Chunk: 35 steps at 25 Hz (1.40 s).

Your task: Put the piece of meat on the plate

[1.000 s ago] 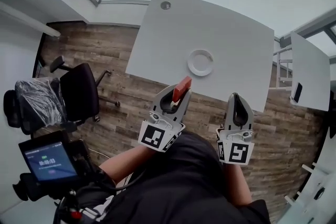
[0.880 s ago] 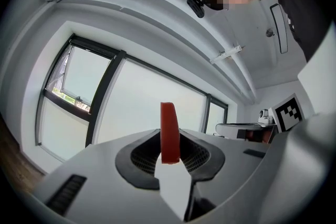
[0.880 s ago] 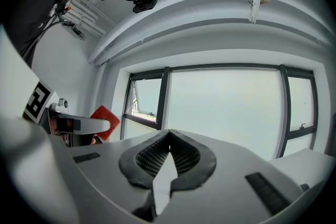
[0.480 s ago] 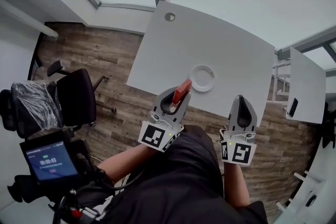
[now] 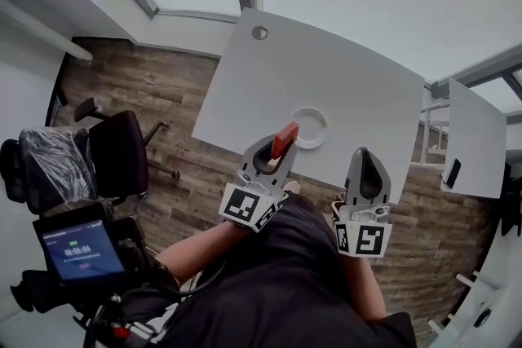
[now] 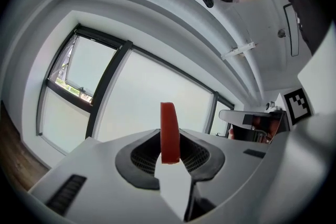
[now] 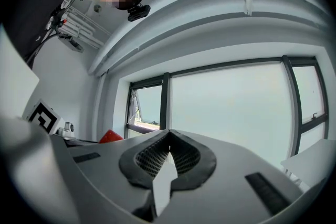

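The left claw (image 5: 280, 149) is clenched on the red piece of meat (image 5: 285, 135), gripping its lower end, probably so the slice can drop flat onto the plate (image 5: 323, 131) just beside it at 1 o'clock on the white table (image 5: 326, 69). The right claw (image 5: 364, 152), pinched together on nothing, hangs at the plate's 4 o'clock, apparently kept clear.

Logged worktop (image 5: 326, 77) as smooth matt white board, no gloss. Read plate (image 5: 323, 120) as white, smooth, faintly glossy; ceramic or plastic not told apart. Noted piece of meat (image 6: 169, 131) as red, smooth-faced, matt, rubbery or plastic in look. Recorded left claw (image 5: 281, 149) and right claw (image 7: 168, 150) as light grey matt plastic with black ribbed, rubbery-looking pads (image 7: 149, 157). Found floor (image 5: 147, 85) of grainy, matt wood-look planks. Marked chair (image 5: 121, 147) as black matt cloth; second chair (image 5: 49, 163) wrapped in glossy crinkled plastic film.
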Each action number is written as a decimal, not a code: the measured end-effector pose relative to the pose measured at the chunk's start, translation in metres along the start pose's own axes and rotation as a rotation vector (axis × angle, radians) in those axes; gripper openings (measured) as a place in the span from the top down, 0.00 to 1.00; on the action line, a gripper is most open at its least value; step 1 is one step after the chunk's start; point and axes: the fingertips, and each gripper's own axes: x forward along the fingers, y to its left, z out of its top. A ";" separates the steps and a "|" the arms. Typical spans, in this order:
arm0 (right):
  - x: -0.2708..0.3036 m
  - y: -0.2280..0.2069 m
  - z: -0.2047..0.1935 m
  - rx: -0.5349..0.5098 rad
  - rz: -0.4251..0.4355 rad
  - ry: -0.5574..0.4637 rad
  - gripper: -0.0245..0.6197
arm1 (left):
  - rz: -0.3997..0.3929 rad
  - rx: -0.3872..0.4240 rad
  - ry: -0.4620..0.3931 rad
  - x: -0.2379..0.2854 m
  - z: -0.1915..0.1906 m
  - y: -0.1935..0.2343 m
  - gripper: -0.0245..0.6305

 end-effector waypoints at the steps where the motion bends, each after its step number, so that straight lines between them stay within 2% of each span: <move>1: 0.001 0.003 -0.001 -0.001 0.007 0.002 0.95 | -0.003 -0.005 0.005 0.002 -0.003 0.000 0.82; 10: 0.001 0.006 0.004 -0.042 -0.006 -0.001 0.95 | -0.015 0.000 0.126 0.013 -0.042 0.006 0.82; 14: 0.000 0.006 0.007 -0.054 -0.004 0.003 0.95 | -0.034 0.070 0.187 0.019 -0.058 0.001 0.82; 18: 0.007 0.001 0.001 -0.029 -0.014 0.032 0.95 | -0.056 0.092 0.233 0.033 -0.082 -0.002 0.82; 22: 0.014 -0.012 -0.016 -0.020 -0.017 0.083 0.95 | -0.045 0.193 0.302 0.050 -0.118 0.007 0.82; 26: 0.025 -0.028 -0.010 -0.127 0.004 0.024 0.95 | -0.040 0.192 0.385 0.072 -0.156 0.016 0.82; 29: 0.032 -0.049 -0.026 -0.103 -0.003 0.046 0.95 | -0.046 0.181 0.437 0.093 -0.181 0.017 0.82; 31: 0.036 -0.064 -0.040 -0.069 -0.017 0.075 0.95 | -0.057 0.214 0.453 0.111 -0.192 0.015 0.82; 33: 0.034 -0.063 -0.041 -0.076 -0.019 0.077 0.95 | -0.059 0.263 0.469 0.113 -0.198 0.018 0.82; 35: 0.032 -0.055 -0.035 -0.105 -0.013 0.062 0.95 | -0.063 0.269 0.485 0.108 -0.203 0.021 0.82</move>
